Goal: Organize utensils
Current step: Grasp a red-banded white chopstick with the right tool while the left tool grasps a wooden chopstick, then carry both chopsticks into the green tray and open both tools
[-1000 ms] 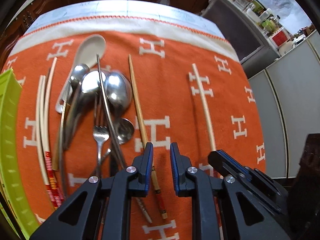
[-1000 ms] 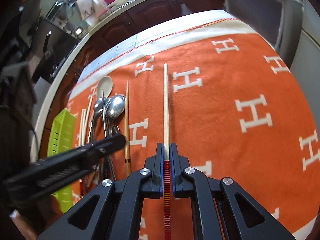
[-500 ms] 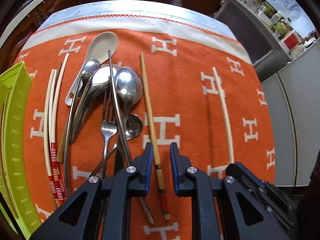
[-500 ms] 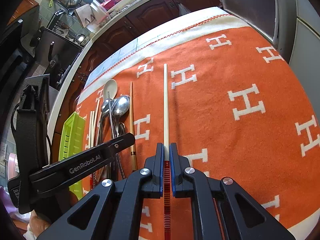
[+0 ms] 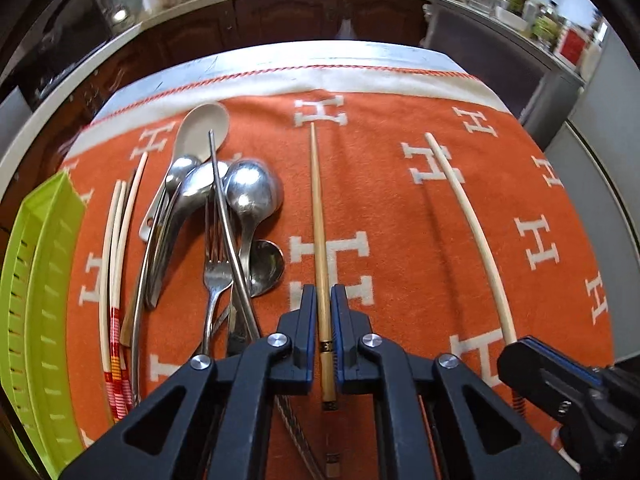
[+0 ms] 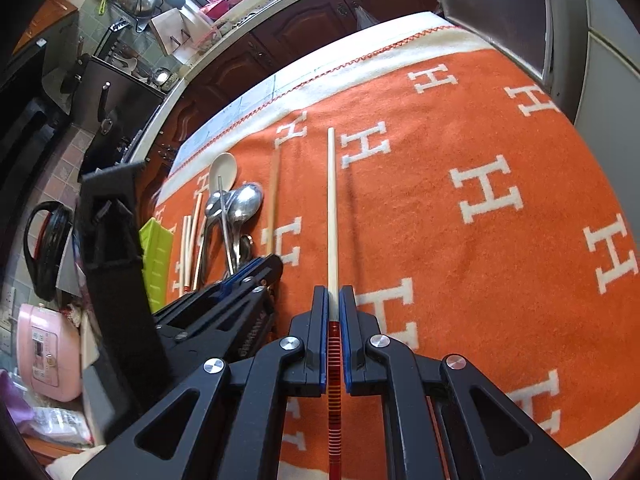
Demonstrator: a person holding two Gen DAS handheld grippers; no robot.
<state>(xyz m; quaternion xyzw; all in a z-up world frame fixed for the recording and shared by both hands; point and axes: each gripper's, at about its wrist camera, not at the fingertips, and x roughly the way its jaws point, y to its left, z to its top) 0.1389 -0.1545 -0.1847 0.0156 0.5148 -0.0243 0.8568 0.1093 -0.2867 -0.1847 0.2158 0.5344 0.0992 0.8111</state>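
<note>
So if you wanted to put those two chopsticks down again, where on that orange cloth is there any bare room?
Bare cloth lies between the brown chopstick and the pale chopstick, and a wider stretch of the orange blanket beyond the pale chopstick. It is crowded on the other side, where spoons and a fork pile up beside more chopsticks and the green tray.

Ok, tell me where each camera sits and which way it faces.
Left wrist: sits on the left gripper, looking forward and down its fingers, shut on a brown chopstick; shows the utensil pile, green tray and right gripper.
Right wrist: sits on the right gripper, looking down its fingers, shut on a pale chopstick; the left gripper shows at left.
Shared: orange cloth, both chopsticks, pile, tray.
</note>
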